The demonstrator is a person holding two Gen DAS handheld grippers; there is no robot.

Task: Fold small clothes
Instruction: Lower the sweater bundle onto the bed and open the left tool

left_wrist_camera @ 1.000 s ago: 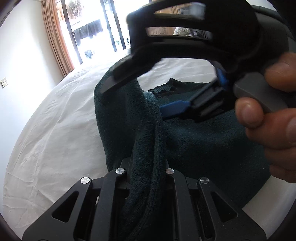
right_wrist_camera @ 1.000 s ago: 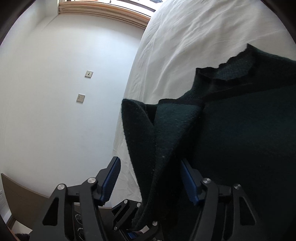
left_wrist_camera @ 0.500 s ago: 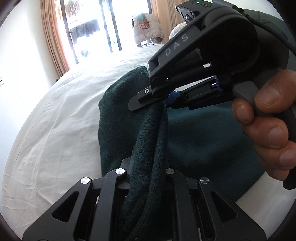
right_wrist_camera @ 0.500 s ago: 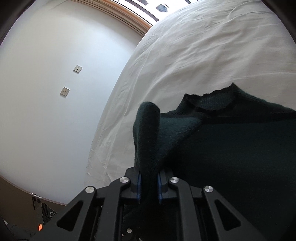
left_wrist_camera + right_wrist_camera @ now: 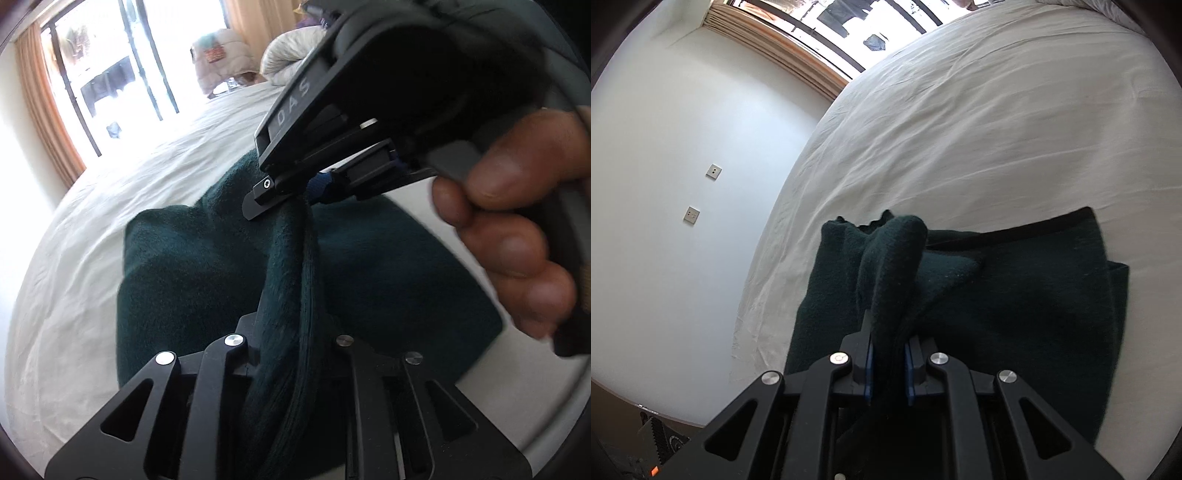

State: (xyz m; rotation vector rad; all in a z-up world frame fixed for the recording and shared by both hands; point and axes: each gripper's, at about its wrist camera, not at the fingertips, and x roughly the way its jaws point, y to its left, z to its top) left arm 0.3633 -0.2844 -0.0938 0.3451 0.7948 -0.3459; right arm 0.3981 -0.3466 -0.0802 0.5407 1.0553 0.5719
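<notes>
Both grippers hold the same edge of the dark green sweater (image 5: pixel 1015 295), which lies on the white bed (image 5: pixel 997 129) in the lower middle of both views. The left gripper (image 5: pixel 291 332), at the bottom centre of its view, has a thick bunch of the knit between its fingers, which are just starting to ease apart with the cloth not yet free. The right gripper (image 5: pixel 888 354) has its blue-padded fingers narrow and pinched on a raised fold; in the left view it shows at the upper right, carried by the person's hand (image 5: pixel 517 240). The step in hand looks like carrying one side of the sweater over its body to make a fold. To do it well, both grippers should travel together so the edge stays straight between them, lay it flat on the body, and let go only once the cloth rests; an early release on the left would likely let that end sag and skew the fold. The two grippers are close together, so they could knock each other. Around them: curtains (image 5: pixel 48 122) and a bright window (image 5: pixel 122 62) at the upper left, a pale jacket (image 5: pixel 218 59) and a bundled duvet (image 5: pixel 291 55) at the top, wall sockets (image 5: pixel 713 171) at left. Nothing on the bed blocks the fold
</notes>
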